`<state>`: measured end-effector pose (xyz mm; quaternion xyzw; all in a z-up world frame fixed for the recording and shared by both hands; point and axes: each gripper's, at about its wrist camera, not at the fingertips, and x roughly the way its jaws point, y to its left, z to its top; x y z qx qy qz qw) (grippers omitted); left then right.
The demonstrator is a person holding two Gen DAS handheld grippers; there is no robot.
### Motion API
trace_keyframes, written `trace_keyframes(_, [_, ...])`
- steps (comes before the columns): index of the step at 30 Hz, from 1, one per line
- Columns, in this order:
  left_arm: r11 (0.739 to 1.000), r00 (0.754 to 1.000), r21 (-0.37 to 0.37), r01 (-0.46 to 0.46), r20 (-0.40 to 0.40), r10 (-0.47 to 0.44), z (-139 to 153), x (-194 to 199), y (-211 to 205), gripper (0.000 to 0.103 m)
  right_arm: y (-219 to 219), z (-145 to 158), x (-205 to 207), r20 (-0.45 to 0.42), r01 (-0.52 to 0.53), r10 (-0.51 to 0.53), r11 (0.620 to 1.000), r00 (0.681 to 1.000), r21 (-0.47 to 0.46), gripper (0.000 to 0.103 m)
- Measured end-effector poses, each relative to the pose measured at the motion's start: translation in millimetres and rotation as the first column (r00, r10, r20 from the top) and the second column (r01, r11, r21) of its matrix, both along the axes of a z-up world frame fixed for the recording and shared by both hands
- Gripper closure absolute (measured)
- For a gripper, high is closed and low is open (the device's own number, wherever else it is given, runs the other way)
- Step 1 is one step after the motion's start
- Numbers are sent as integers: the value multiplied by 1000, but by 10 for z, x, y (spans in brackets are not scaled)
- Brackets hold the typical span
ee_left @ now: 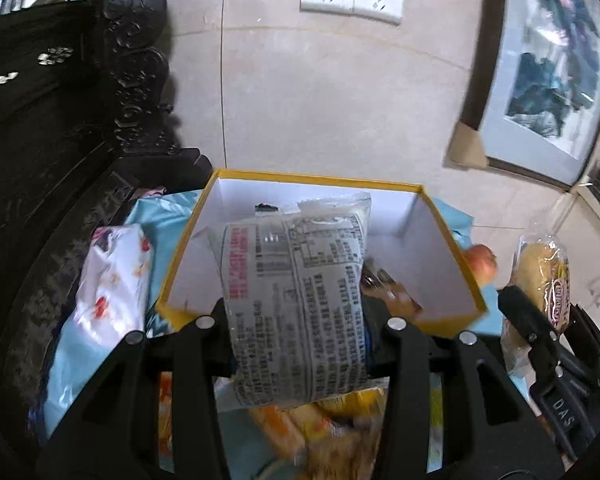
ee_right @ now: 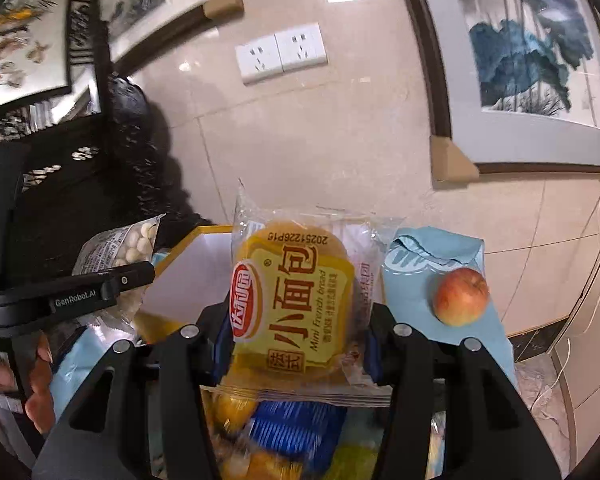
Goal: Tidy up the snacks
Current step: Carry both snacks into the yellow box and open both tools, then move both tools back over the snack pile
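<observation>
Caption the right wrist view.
Right gripper holds a bread packet near the yellow box; apple beside.

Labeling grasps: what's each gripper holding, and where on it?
Left gripper: clear printed snack bag, pinched at its lower sides. Right gripper: Mini French bread packet, pinched at its lower sides.

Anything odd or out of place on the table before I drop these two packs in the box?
One thing: an apple sits loose on the blue cloth, to the right of the yellow box, fresh fruit among packaged snacks. Otherwise nothing looks spilled or torn. Both tongs grip their packs: left tongs the printed bag, right tongs the French bread pack.
</observation>
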<state>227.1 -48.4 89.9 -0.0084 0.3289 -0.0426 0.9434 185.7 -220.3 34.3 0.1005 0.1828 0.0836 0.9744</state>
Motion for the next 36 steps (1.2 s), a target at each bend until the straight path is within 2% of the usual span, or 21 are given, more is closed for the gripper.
trace_keyframes(5, [1000, 998, -11, -27, -57, 26, -266, 502, 15, 58, 122, -149, 541, -81, -7, 5, 1000, 997, -24, 49])
trace_keyframes(6, [999, 997, -21, -32, -66, 31, -322, 576, 14, 45, 137, -185, 616, -102, -10, 8, 1000, 995, -20, 44])
trace_keyframes(7, [999, 997, -28, -46, -69, 44, -359, 622, 22, 32, 149, -229, 690, -126, -12, 10, 1000, 992, -14, 28])
trace_keyframes(8, [997, 996, -32, -68, -59, 66, -382, 646, 35, 18, 149, -254, 711, -133, -8, 7, 1000, 991, -7, 25])
trace_keyframes(9, [997, 996, -31, -77, -42, 76, -383, 643, 38, 16, 149, -266, 700, -123, -1, 2, 1000, 992, 3, 25])
trace_keyframes(16, [999, 999, 16, -43, -7, 43, -281, 433, 8, 13, 85, -228, 406, -94, -24, 26, 999, 995, 23, 24])
trace_keyframes(18, [999, 999, 27, -36, 3, 36, -216, 293, 18, 10, 49, -203, 299, -95, -27, 30, 999, 995, 32, 20])
trace_keyframes(20, [999, 1000, 33, -31, 8, 30, -166, 139, 22, 9, 13, -175, 137, -87, -18, 21, 999, 996, 27, 12])
trace_keyframes(25, [997, 1000, 75, 4, 11, -5, -165, -331, 18, 6, -45, -208, -340, -70, -9, 9, 1000, 997, 2, 8])
trace_keyframes(30, [994, 998, 101, 52, -35, -49, -377, -822, 41, 3, -163, -413, -800, -85, 1, 3, 999, 996, 46, 3])
trace_keyframes(36, [983, 980, 113, 143, -152, -125, -955, -1367, 44, 2, -308, -800, -1092, -139, 6, 16, 988, 990, 155, 1])
